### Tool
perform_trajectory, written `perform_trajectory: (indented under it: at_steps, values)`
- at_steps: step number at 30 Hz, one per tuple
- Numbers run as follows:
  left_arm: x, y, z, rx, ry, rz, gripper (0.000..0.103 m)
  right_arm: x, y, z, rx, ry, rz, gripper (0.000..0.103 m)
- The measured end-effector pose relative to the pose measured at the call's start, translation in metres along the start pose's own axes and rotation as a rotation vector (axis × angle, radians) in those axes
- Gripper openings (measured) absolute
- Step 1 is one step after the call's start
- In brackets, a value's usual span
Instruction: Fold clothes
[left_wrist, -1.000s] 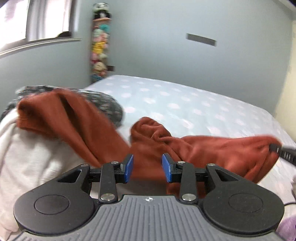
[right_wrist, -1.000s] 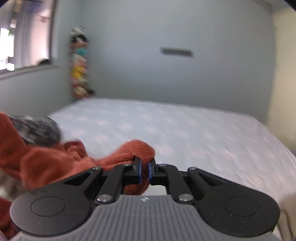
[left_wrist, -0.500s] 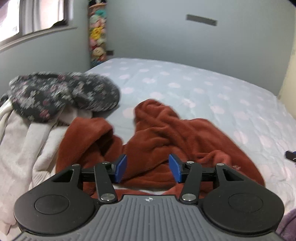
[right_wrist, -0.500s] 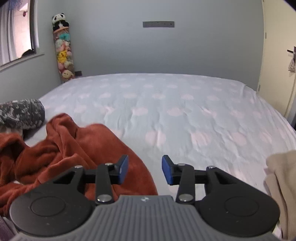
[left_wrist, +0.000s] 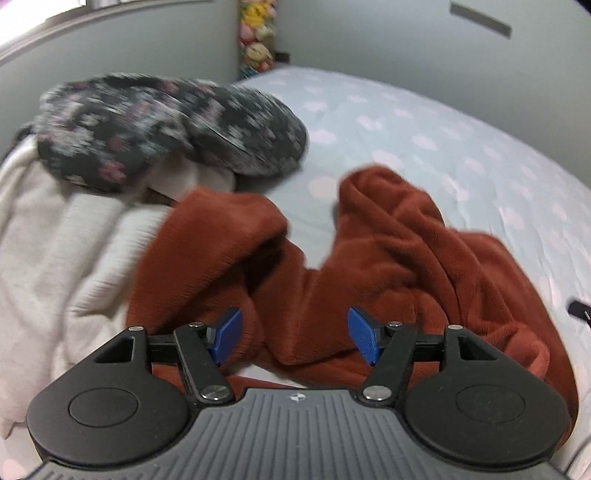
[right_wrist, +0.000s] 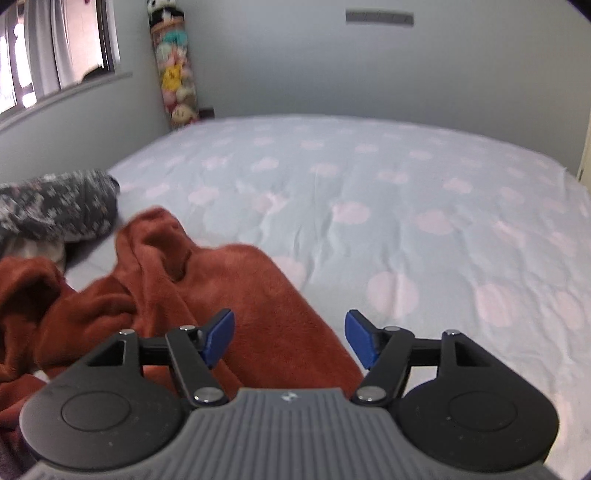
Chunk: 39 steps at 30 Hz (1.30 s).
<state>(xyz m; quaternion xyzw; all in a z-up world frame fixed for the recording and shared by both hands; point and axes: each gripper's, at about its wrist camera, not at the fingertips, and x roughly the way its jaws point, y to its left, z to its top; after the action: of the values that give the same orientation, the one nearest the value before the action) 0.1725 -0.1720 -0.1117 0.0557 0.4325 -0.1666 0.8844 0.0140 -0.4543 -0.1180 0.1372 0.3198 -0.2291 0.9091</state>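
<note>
Lying crumpled on the bed (right_wrist: 406, 206), the fleece (left_wrist: 388, 266) is awaiting spreading; both grippers, left (left_wrist: 295, 338) and right (right_wrist: 290, 338), are hovering with jaws apart, needing an edge.

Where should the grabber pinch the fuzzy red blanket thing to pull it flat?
Probably the raised bunched end of the rust-red fleece garment, pinched from above: it stands up off the bed sheet, so open fingers can straddle it. Both grippers, left and right, are open.

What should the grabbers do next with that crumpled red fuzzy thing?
Probably lower the left gripper and pinch the nearest edge of the rust fleece garment. Both grippers are open and empty, the right gripper too, and the garment lies bunched on the bed, not flat.
</note>
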Motion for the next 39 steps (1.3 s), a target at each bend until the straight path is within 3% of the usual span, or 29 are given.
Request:
perform_trajectory:
  at_steps: [6, 11, 12, 13, 14, 15, 17, 24, 28, 34, 39]
  values:
    - [0.047, -0.024, -0.008, 0.055, 0.109, -0.03, 0.062, 0.07, -0.002, 0.008, 0.021, 0.119, 0.008, 0.074]
    - [0.051, -0.028, -0.012, 0.06, 0.127, -0.037, 0.062, 0.104, -0.002, 0.006, 0.028, 0.186, 0.007, 0.073]
    - [0.052, -0.029, -0.013, 0.061, 0.131, -0.038, 0.062, 0.105, -0.002, 0.004, 0.027, 0.192, 0.005, 0.065]
    - [0.053, -0.03, -0.014, 0.062, 0.135, -0.04, 0.062, 0.106, -0.002, 0.002, 0.027, 0.198, 0.003, 0.05]
    - [0.054, -0.03, -0.015, 0.063, 0.138, -0.041, 0.062, 0.106, -0.002, 0.0, 0.026, 0.204, 0.001, 0.04]
    - [0.055, -0.031, -0.016, 0.064, 0.142, -0.042, 0.062, 0.107, -0.002, -0.002, 0.025, 0.21, -0.001, 0.014]
    - [0.046, -0.033, -0.016, 0.068, 0.129, -0.044, 0.062, 0.106, -0.003, -0.006, 0.022, 0.214, -0.011, 0.011]
    - [0.008, -0.035, -0.017, 0.089, 0.064, -0.065, 0.062, 0.025, -0.05, -0.01, -0.01, 0.086, -0.205, 0.009]
    - [-0.012, -0.041, -0.019, 0.114, 0.028, -0.086, 0.062, -0.034, -0.117, -0.03, 0.124, 0.096, -0.304, 0.005]
    - [-0.032, -0.057, -0.028, 0.148, -0.008, -0.109, 0.062, -0.126, -0.208, -0.066, 0.252, 0.051, -0.64, 0.0]
    - [-0.034, -0.067, -0.034, 0.169, -0.002, -0.108, 0.062, -0.176, -0.251, -0.092, 0.374, 0.074, -0.612, 0.0]
